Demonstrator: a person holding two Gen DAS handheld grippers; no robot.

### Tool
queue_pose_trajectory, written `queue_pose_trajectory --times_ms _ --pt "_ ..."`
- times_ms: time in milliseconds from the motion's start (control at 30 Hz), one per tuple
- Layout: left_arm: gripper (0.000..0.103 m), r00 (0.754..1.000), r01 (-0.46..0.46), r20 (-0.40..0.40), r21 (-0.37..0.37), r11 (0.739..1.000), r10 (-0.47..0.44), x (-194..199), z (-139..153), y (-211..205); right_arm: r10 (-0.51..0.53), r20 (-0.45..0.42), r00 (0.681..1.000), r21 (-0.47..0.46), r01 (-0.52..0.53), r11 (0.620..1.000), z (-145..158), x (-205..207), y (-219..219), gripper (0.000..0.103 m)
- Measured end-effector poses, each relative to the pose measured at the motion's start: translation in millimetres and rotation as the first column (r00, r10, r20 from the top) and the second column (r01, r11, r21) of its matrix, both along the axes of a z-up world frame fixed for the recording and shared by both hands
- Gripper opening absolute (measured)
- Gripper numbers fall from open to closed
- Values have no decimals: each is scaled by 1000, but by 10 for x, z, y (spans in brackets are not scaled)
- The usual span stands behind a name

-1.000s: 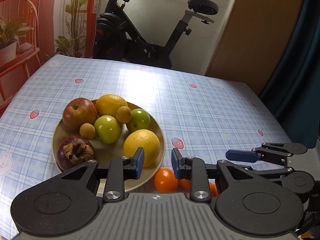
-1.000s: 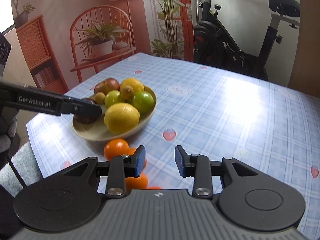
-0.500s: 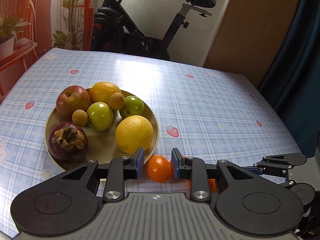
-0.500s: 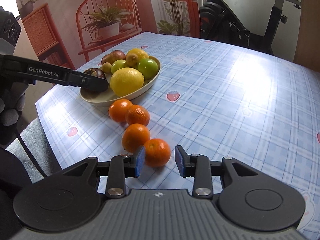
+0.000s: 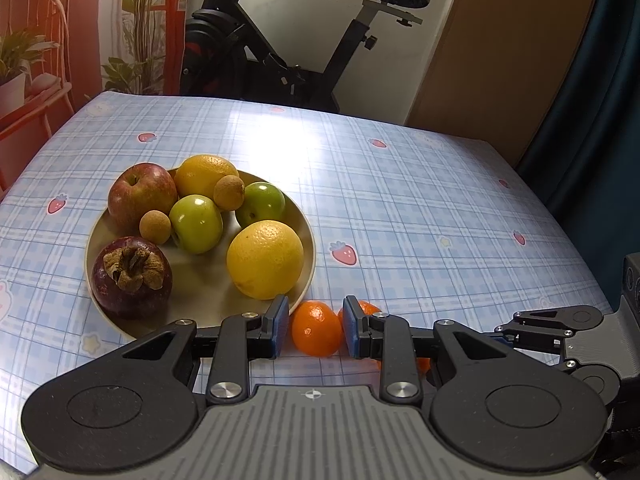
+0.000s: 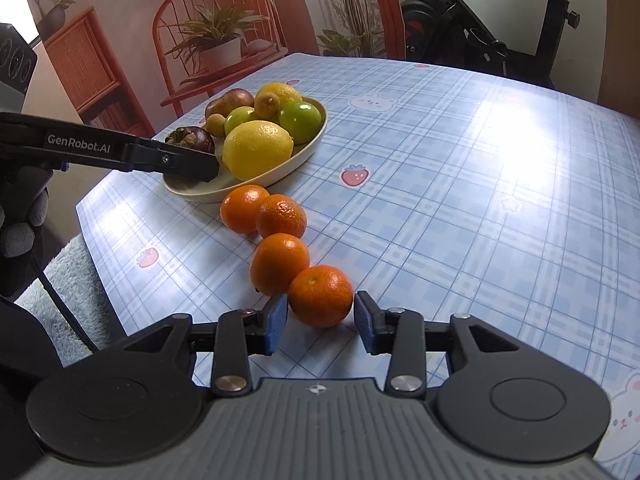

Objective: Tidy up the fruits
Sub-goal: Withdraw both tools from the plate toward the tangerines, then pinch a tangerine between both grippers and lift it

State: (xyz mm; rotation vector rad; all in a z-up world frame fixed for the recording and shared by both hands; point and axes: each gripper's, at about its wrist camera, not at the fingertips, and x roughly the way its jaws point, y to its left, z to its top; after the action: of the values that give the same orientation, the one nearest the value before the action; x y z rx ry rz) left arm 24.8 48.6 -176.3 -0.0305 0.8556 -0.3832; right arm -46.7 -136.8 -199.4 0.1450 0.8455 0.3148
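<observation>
Left gripper (image 5: 314, 326) nearly closed, holding nothing, mandarin (image 5: 316, 328) seen in its gap, just at 5 o'clock of the fruit plate (image 5: 200, 300). Right gripper (image 6: 320, 322) at 5 o'clock end of the mandarin row, jaws opening around the nearest mandarin (image 6: 321, 295), pads not pressing it, on the plaid tablecloth (image 6: 460, 200)

Left gripper (image 5: 315, 327) points down toward 12 o'clock, jaws nearly closed; right gripper (image 6: 320, 318) jaws are opening.
</observation>
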Motion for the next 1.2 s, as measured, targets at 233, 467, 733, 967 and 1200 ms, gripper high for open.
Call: queue_pose_trajectory --times_ms 233,467,733,967,1200 --pt "31 1000 -1 -4 1 1000 1 -6 -15 -15 -6 9 1000 3 6 1000 14 -11 -17 38" --pt "31 1000 -4 -13 0 1000 4 -3 -44 -22 -30 30 999 -2 30 1000 48 -6 -79 38" --pt "31 1000 1 -29 -4 1000 -1 10 -84 -31 -73 51 996 -9 74 997 58 14 -191 37" --pt "31 996 84 -42 1 996 -84 53 -119 -169 -88 61 994 -12 89 996 52 26 -241 37" --pt "31 987 157 -43 64 986 -154 177 -190 -344 -114 66 991 2 114 993 53 30 -332 37"
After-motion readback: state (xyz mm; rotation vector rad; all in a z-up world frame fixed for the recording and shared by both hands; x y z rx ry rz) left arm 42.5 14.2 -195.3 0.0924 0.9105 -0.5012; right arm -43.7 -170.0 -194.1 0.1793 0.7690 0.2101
